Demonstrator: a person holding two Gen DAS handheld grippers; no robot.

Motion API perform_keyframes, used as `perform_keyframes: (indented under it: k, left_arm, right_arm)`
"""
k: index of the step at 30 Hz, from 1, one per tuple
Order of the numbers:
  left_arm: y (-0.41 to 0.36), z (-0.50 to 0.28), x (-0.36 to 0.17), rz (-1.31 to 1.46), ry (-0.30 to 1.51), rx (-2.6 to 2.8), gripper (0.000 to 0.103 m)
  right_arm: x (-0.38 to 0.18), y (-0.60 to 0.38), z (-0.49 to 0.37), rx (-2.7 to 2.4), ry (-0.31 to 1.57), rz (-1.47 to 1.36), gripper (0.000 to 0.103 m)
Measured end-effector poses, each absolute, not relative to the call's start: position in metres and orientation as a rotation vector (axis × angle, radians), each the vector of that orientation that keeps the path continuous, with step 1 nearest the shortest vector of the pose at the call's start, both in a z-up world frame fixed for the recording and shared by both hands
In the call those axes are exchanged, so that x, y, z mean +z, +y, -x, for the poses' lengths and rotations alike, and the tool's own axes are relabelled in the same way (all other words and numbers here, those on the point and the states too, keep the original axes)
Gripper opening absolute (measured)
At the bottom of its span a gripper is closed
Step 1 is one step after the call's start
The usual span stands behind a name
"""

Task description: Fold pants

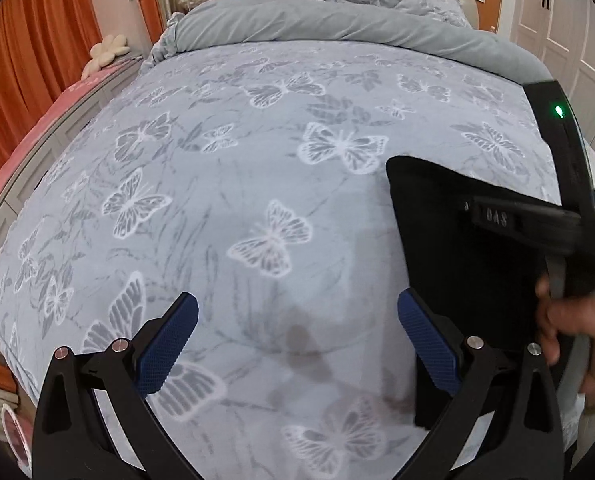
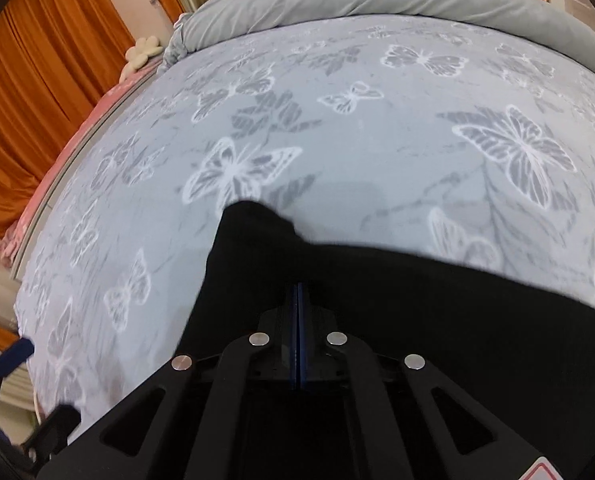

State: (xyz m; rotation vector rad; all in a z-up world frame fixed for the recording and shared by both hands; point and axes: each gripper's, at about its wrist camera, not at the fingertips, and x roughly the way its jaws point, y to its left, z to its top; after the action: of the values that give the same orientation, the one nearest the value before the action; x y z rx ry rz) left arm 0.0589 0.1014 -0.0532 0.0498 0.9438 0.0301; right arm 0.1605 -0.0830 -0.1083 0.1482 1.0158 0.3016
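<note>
Right gripper (image 2: pixel 298 300): blue pads pressed together on black fabric pants (image 2: pixel 377 300), lifted over the butterfly-print grey bedspread (image 2: pixel 337 140). Left gripper (image 1: pixel 297 344): spread wide, empty; pants at its 2 o'clock. Step, as judged: carrying a fold across. Next: left gripper takes the free edge at 3 o'clock, aligns it.

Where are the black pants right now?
The black pants lie on the butterfly bedspread at the bed's near edge, clamped by the right gripper.
</note>
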Motion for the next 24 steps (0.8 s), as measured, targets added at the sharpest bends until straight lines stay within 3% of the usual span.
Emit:
perform_keyframes:
  k: [7,10,13,15,16,17,18,24]
  left_arm:
    - [0.109,-0.059,-0.047,-0.011,0.947,0.015,0.098]
    - [0.104,-0.060,-0.043,0.016,0.938,-0.007,0.098]
    - [0.091,-0.062,-0.045,0.017,0.939,-0.033,0.098]
    - [0.082,-0.061,-0.047,0.026,0.952,-0.073,0.098]
    - [0.077,-0.061,-0.050,0.037,0.968,-0.115,0.098]
    - [0.072,-0.060,-0.052,0.049,0.982,-0.147,0.098]
    - [0.069,-0.059,-0.055,0.055,0.994,-0.171,0.098]
    - [0.042,-0.052,-0.091,0.069,1.133,-0.265,0.098]
  right_arm:
    - [-0.075,-0.088,-0.148,0.349,0.906,-0.203,0.003]
    - [-0.109,-0.089,-0.156,0.315,1.022,-0.175,0.001]
    - [-0.075,-0.114,-0.143,0.306,0.998,-0.220,0.001]
    - [-0.033,-0.147,-0.116,0.256,0.910,-0.165,0.008]
    - [-0.021,-0.166,-0.104,0.227,0.892,-0.164,0.023]
    - [-0.012,-0.191,-0.088,0.190,0.883,-0.178,0.049]
    - [-0.008,-0.214,-0.073,0.155,0.885,-0.197,0.057]
    - [-0.050,-0.313,0.004,0.089,1.070,-0.397,0.059]
